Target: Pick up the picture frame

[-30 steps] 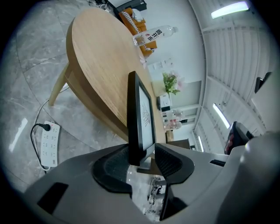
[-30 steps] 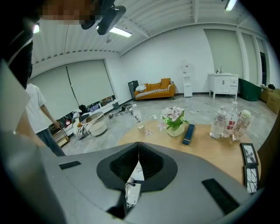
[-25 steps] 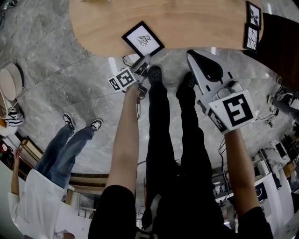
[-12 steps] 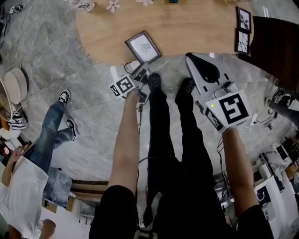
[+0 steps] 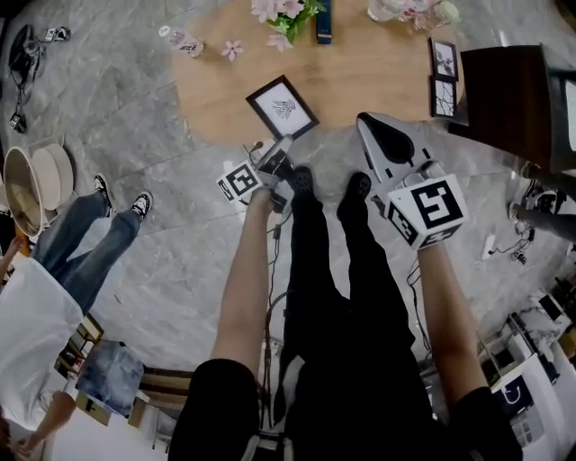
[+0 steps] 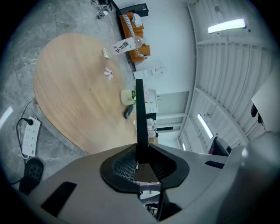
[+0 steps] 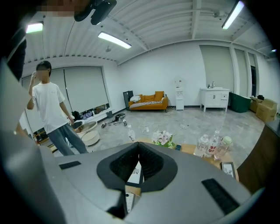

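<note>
The left tongs (image 5: 275, 151), jaws just drawn in, clamp the picture frame (image 5: 283, 107) by its near corner and hold it clear above the near rim of the tabletop (image 5: 378, 72), where a second ago it lay flat. Its face is up and its length runs far-left to near-right. Bare wood lies beneath it, with flowers (image 5: 286, 16) well beyond. The right tongs (image 5: 364, 120) are closed and empty, near on the right.

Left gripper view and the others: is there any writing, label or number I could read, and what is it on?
Nothing reads clearly.
Lying bottle, label: red print, too blurred to read.
Standing bottles, labels: too small to read.
Picture frame: a drawing, no words.
Marker cube: a black square pattern, no letters.
</note>
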A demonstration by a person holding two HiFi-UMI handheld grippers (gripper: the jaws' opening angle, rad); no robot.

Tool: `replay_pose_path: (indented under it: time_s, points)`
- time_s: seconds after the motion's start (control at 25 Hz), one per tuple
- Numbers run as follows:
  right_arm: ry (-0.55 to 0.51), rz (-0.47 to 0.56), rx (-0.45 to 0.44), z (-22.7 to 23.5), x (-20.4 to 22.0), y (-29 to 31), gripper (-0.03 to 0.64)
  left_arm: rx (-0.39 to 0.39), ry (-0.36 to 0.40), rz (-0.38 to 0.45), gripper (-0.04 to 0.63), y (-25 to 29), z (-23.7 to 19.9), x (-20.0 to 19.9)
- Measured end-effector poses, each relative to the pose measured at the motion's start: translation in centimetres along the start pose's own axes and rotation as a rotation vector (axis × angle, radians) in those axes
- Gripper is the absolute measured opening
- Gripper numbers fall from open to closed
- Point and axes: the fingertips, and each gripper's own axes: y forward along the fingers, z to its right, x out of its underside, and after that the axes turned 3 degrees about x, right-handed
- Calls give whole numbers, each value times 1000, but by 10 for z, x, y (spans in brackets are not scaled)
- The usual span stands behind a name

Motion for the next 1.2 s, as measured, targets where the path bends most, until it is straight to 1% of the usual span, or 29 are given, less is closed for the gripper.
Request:
replay_pose_path:
  time_s: [0.2, 0.32, 0.36, 0.44, 0.48, 0.56, 0.64, 0.76, 0.84, 1.0, 1.2]
  points:
    - [3, 74, 27, 3, -36, -27, 14, 60, 22, 1, 75, -1, 69, -8]
    - [-10, 120, 35, 3, -58, -44, 14, 153, -21, 27, 75, 2, 125, -16]
    - [-15, 134, 38, 3, -66, -50, 14, 155, -11, 38, 75, 2, 139, -20]
    - [-12, 160, 50, 3, -80, -64, 14, 119, 34, 59, 75, -1, 157, -30]
    - [-4, 173, 55, 3, -87, -71, 14, 118, 36, 69, 75, -2, 169, -32]
    - [16, 193, 56, 0, -100, -86, 14, 138, 11, 93, 75, -7, 197, -32]
    - [21, 213, 51, -4, -115, -96, 14, 144, 5, 116, 75, -13, 219, -36]
    - [-4, 255, 39, -13, -137, -105, 14, 149, 51, 140, 75, -18, 246, -54]
    - [-27, 273, 25, -20, -148, -110, 14, 182, 44, 162, 75, -22, 267, -61]
    - [-58, 283, -4, -33, -158, -122, 14, 186, 67, 198, 75, -33, 289, -68]
    - [-73, 310, -47, -39, -177, -131, 14, 240, 63, 238, 75, -39, 333, -74]
